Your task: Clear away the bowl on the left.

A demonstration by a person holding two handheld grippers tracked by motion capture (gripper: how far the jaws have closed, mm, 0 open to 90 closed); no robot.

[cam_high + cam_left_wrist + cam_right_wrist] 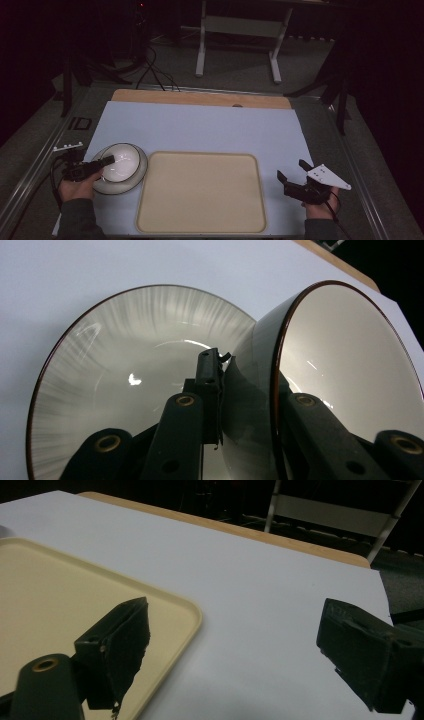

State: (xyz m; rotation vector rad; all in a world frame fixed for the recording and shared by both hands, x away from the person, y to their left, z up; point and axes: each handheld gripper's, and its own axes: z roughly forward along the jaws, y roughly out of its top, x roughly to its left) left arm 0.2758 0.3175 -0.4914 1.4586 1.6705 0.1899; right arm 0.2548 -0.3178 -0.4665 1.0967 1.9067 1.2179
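Glazed bowl (350, 370) clamped in left tool (245, 390)

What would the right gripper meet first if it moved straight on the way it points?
Probably nothing soon: the right gripper, open, points over bare white tabletop, right of the beige tray. Depth is uncertain.

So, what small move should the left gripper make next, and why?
Probably lift the bowl slightly: the left gripper is clamped on its rim, the bowl sits tilted on the plate, and the tray beside it lies bare.
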